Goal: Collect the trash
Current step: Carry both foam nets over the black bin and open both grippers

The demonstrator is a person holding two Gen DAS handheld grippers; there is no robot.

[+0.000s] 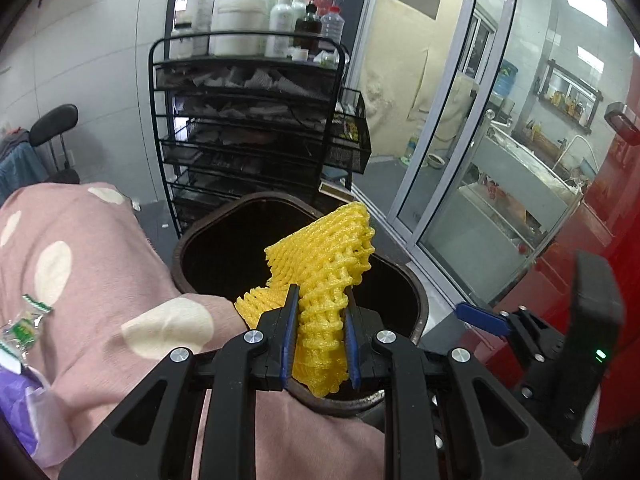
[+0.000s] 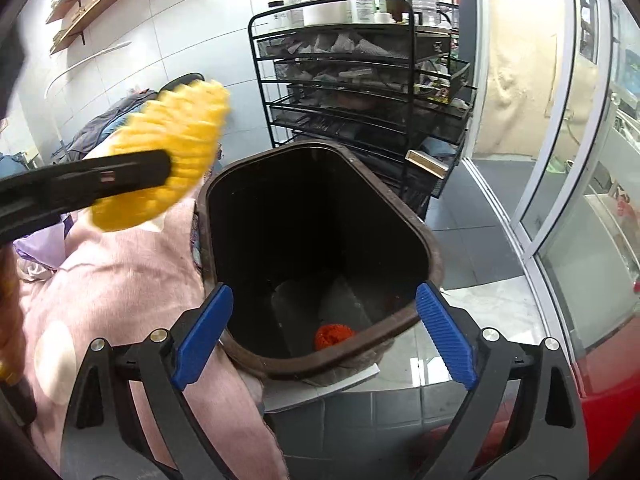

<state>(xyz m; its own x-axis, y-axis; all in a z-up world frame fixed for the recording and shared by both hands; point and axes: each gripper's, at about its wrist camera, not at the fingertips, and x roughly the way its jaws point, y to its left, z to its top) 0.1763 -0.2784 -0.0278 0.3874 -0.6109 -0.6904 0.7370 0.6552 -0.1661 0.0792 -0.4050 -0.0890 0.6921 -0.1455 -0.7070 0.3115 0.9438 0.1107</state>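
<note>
Two grippers face the brown plastic trash bin (image 2: pixel 320 248): your left gripper (image 1: pixel 318 338) has its fingers pinched narrow on the yellow foam fruit net (image 1: pixel 320 276), a springy lattice sleeve whose long axis rises over the bin's near rim. Your right gripper (image 2: pixel 320 334) spreads its fingers wide, holding nothing, above an orange net (image 2: pixel 334 336) lying on the bin's bottom.
</note>
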